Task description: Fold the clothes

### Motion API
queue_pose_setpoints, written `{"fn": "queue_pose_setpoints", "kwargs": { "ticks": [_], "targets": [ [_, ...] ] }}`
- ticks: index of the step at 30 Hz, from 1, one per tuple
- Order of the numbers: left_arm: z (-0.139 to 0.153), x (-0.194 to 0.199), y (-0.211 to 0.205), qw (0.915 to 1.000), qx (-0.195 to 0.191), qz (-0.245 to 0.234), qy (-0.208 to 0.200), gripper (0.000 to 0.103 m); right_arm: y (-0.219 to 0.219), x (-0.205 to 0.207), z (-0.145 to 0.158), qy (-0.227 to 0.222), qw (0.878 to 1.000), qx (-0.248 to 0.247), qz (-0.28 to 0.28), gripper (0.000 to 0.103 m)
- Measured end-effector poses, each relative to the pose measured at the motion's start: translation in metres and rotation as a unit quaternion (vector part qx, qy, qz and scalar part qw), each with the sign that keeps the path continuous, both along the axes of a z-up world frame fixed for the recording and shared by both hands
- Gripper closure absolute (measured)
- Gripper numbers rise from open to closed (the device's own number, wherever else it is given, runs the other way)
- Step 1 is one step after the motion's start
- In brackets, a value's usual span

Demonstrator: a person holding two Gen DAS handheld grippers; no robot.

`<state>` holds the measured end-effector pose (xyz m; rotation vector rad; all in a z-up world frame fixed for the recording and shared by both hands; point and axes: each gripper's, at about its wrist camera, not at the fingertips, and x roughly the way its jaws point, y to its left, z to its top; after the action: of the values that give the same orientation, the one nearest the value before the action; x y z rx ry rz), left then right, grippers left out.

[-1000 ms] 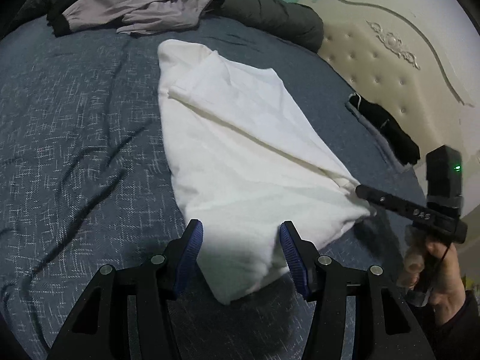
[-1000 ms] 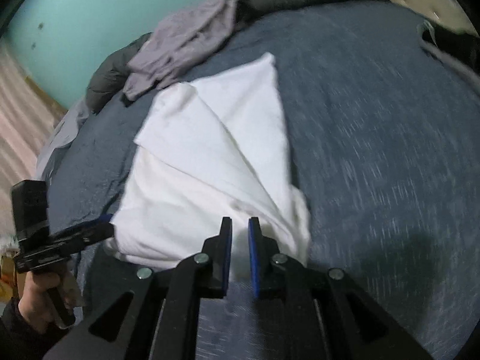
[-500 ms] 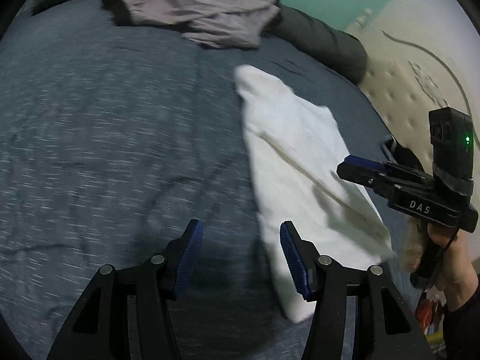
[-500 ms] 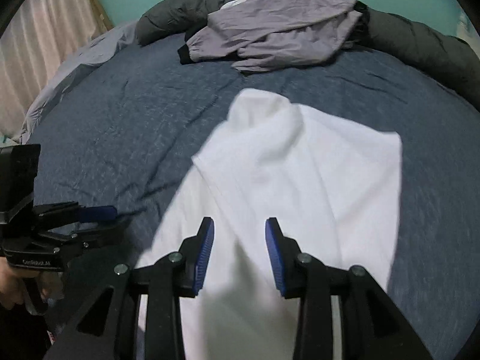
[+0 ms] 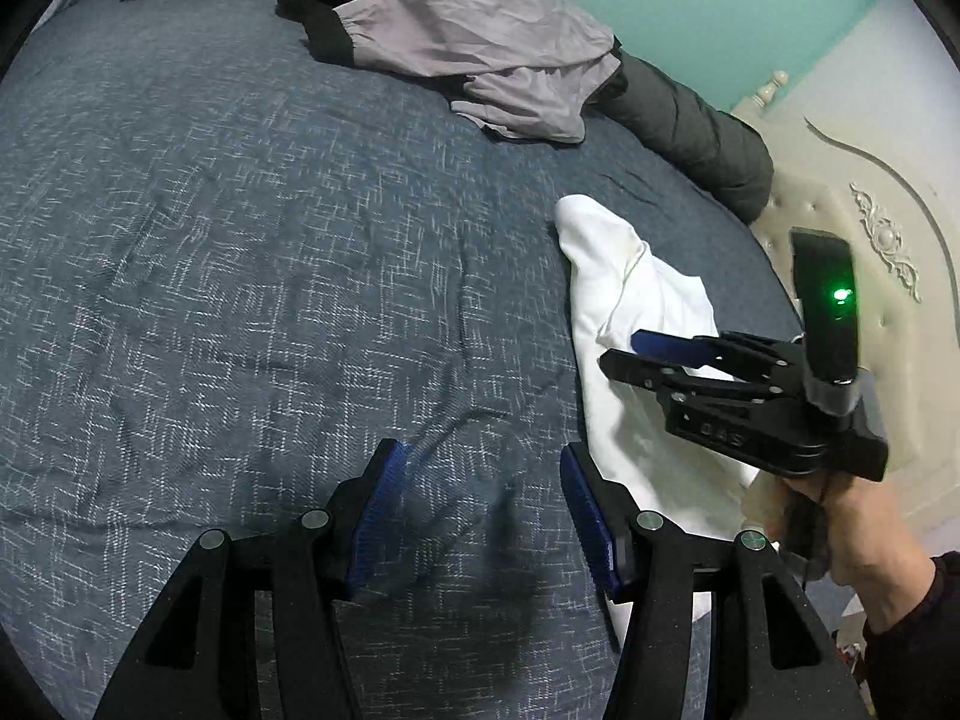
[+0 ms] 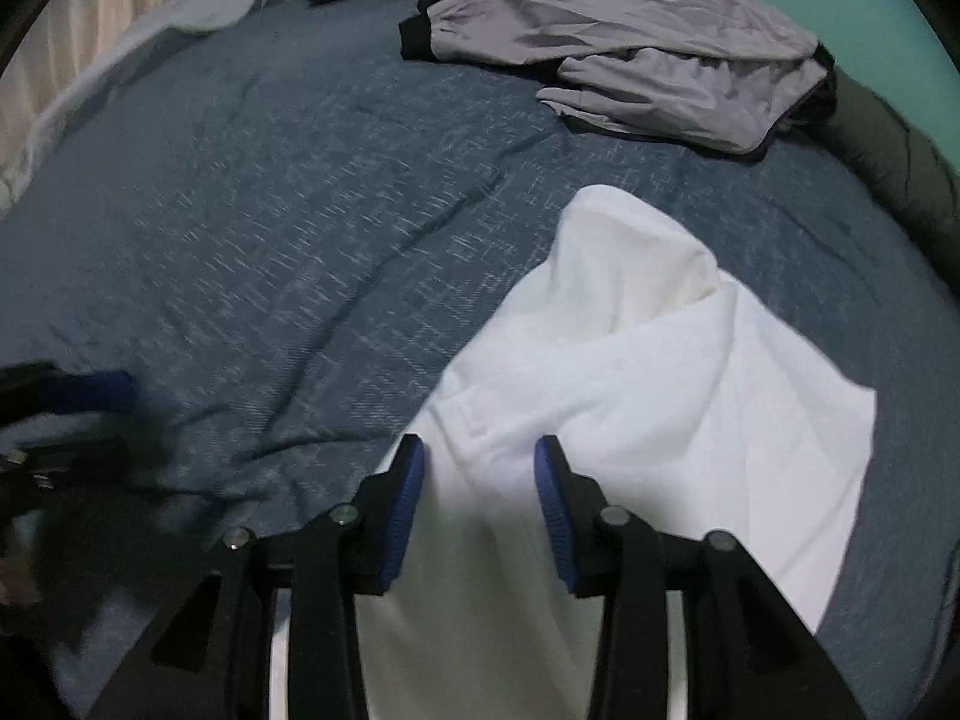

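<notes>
OK: left gripper point(image 5: 480, 510) fingers wide, empty, over bare bed point(image 5: 240, 300). Right gripper point(image 6: 480, 504) fingers narrower, just closing some, clamping nothing; white garment point(image 6: 630, 390) lies below, near edge cut off. Right view blurs the left gripper; only left view shows the headboard point(image 5: 852, 228). Grey clothes point(image 5: 480, 42) far back.

A bed point(image 5: 240, 252) covered in a dark blue flecked spread fills the room, backed by a teal wall point(image 5: 720, 6). A cream tufted headboard point(image 5: 852, 252) with carved scrollwork stands at one side. Pale pinkish curtains point(image 6: 102, 18) hang at the other side.
</notes>
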<state>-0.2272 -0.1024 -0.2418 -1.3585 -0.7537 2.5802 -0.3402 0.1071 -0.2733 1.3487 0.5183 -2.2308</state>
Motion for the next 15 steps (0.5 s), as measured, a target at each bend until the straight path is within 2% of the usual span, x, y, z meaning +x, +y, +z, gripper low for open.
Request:
{"fn": "queue_pose_setpoints", "kwargs": {
  "ticks": [1, 3, 8, 12, 15],
  "targets": [
    [0.0, 0.002, -0.001, 1.0, 0.0, 0.0, 0.001, 0.045, 0.002, -0.001, 0.001, 0.002, 1.0, -0.004, -0.002, 0.086],
    [0.002, 0.003, 0.0, 1.0, 0.0, -0.001, 0.003, 0.045, 0.007, -0.003, 0.004, 0.007, 1.0, -0.011, -0.008, 0.095],
    [0.004, -0.001, 0.004, 0.9999, 0.002, -0.006, 0.01, 0.045, 0.031, -0.007, 0.018, 0.022, 0.998, -0.044, -0.029, 0.098],
    [0.002, -0.001, 0.011, 0.9998, -0.001, -0.016, 0.007, 0.045, 0.071, -0.016, 0.046, 0.038, 0.991, -0.108, -0.072, 0.098],
    [-0.001, -0.002, 0.016, 0.9997, -0.003, -0.024, 0.003, 0.045, 0.108, -0.029, 0.056, 0.041, 0.985, -0.128, -0.11, 0.098]
  ]
}}
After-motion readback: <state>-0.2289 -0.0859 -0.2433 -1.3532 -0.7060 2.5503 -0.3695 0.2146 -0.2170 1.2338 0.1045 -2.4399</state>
